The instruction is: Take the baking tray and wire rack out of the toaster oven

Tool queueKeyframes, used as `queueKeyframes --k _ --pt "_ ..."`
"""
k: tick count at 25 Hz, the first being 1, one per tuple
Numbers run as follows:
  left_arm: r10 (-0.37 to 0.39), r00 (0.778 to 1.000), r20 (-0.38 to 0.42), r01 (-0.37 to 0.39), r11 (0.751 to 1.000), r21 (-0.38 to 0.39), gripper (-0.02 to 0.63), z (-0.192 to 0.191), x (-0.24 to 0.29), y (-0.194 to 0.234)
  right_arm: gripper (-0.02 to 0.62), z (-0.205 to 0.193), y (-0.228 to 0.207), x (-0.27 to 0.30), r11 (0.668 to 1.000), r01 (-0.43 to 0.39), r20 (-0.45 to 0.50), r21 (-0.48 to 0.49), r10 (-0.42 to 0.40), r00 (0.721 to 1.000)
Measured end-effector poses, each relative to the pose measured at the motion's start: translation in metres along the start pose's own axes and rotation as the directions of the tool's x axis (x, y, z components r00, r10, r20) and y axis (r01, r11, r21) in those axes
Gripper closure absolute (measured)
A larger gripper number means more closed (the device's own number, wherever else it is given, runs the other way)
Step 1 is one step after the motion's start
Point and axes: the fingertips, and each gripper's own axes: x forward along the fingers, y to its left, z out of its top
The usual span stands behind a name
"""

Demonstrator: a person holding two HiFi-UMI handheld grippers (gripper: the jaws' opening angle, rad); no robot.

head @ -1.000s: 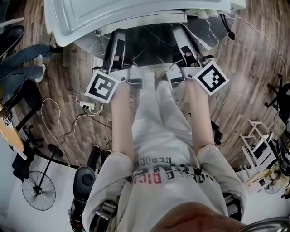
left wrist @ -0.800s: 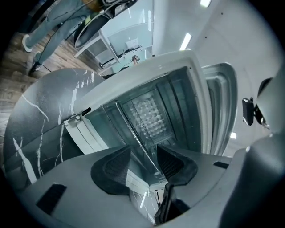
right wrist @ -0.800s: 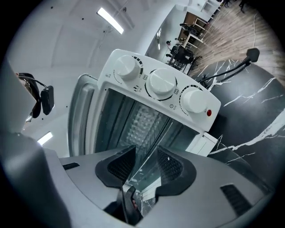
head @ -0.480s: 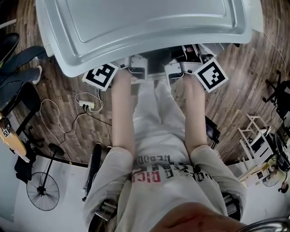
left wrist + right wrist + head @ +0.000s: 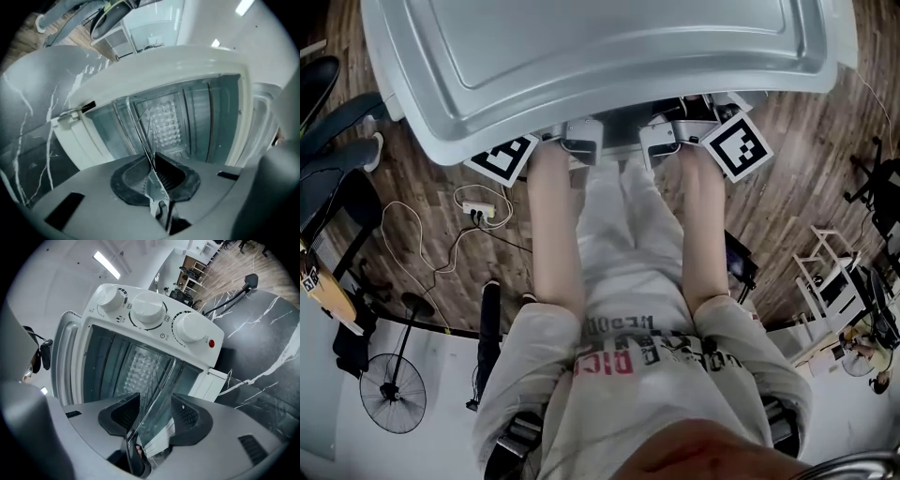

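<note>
The tray (image 5: 157, 390) is lying inside the white oven (image 5: 140, 337), showing almost edge-on, its near rim reaching out through the mouth to both claws. The left claw (image 5: 154, 182) is pinching that thin rim: its jaws have just been closing and the pads are now pressing together on the metal. The right claw (image 5: 157, 418) is standing spread, its jaws having just been opening; the rim is running between the pads, lying close along one and well clear of the other. Thin wires, seemingly the rack (image 5: 141, 131), are running beside the tray's edge back into the cavity; which of the two is lying on top I cannot tell. Behind them the cavity is showing its dimpled back wall (image 5: 166, 119). The oven is sitting on a dark marbled bench (image 5: 262, 343) with its door (image 5: 82, 143) hanging open, and three knobs (image 5: 149, 309) and a red lamp (image 5: 211, 343) are lining its control panel. In the head view the oven's pale top is filling the upper part and covering both claws' tips, the person's forearms (image 5: 553, 234) reaching in under its near edge.
</note>
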Motion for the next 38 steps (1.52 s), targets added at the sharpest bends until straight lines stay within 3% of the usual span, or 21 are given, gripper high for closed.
queueKeyframes --k 9,10,13,14,20,24,29,32,38 --pt "0.015 0.999 -0.04 -0.017 0.999 -0.037 0.578 -0.01 -0.005 0.016 0.407 -0.015 -0.017 0.018 0.999 0.014 -0.041 0.034 -0.013 0.999" --pt "0.017 0.999 -0.043 -0.019 0.999 -0.038 0.578 -0.011 -0.008 0.017 0.419 -0.018 -0.016 0.018 0.999 0.013 -0.053 0.033 -0.011 0.999" --pt "0.02 0.999 -0.042 -0.022 0.999 -0.039 0.578 -0.015 -0.015 0.018 0.56 -0.025 -0.011 0.016 1.0 0.005 -0.078 0.021 -0.003 0.997" --pt "0.024 0.999 -0.041 -0.025 0.999 -0.04 0.578 -0.015 -0.015 0.02 0.567 -0.027 -0.013 0.017 1.0 0.007 -0.082 0.018 -0.005 0.997" --pt "0.049 0.998 -0.026 -0.049 0.999 -0.022 0.57 -0.006 -0.007 0.028 0.574 -0.031 -0.015 0.03 1.0 0.004 -0.121 0.007 -0.003 0.993" --pt "0.069 0.998 -0.006 -0.069 0.998 0.0 0.508 -0.002 -0.01 0.032 0.575 -0.033 -0.012 0.027 1.0 0.0 -0.136 0.002 0.0 0.991" --pt "0.08 0.996 0.045 -0.081 0.996 0.022 0.508 0.002 -0.023 0.036 0.577 -0.041 -0.013 0.006 1.0 -0.011 -0.145 0.01 0.012 0.989" --pt "0.078 0.997 0.029 -0.079 0.996 0.038 0.582 -0.002 -0.032 0.027 0.577 -0.042 -0.007 -0.009 1.0 -0.014 -0.148 0.01 0.016 0.989" --pt "0.103 0.995 0.002 -0.103 0.992 0.07 0.592 -0.018 -0.045 0.008 0.577 -0.034 0.006 -0.032 1.0 -0.021 -0.159 0.0 0.021 0.987"
